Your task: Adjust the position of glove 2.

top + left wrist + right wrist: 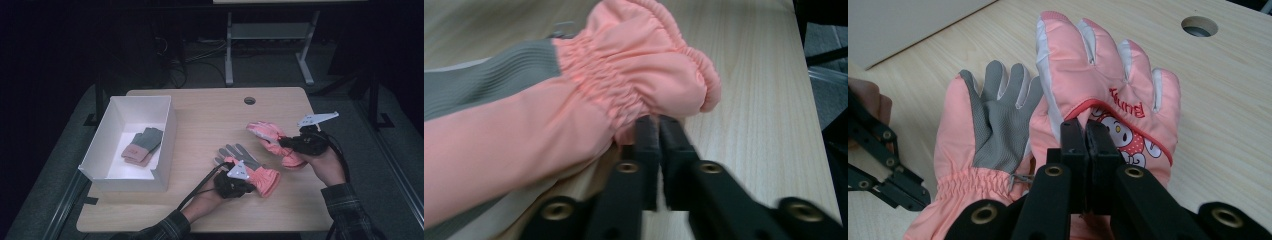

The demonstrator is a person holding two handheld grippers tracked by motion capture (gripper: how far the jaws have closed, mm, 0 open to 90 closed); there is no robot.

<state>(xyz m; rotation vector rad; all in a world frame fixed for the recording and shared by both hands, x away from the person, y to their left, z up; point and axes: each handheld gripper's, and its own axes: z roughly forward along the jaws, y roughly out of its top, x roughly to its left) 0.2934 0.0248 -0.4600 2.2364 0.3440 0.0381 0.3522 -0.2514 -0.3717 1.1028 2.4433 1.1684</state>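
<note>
A pink glove with a grey palm [245, 159] lies palm up on the table [210, 115]. My left gripper [250, 185] is shut on its gathered cuff [634, 85], jaws closed together [659, 125]. A second pink glove with a cartoon print [265, 131] is held just right of it. My right gripper [284, 142] is shut on it near the wrist [1087, 129], back side up with fingers [1108, 60] pointing away. In the right gripper view the grey-palmed glove [993, 125] lies right beside it, partly under it, and the left gripper [878, 165] shows at the left edge.
A white open box [115, 170] stands at the table's left side with a grey and pink pair of gloves [142, 145] inside. A round cable hole [249, 100] sits near the far edge. Desk legs and cables are on the floor beyond.
</note>
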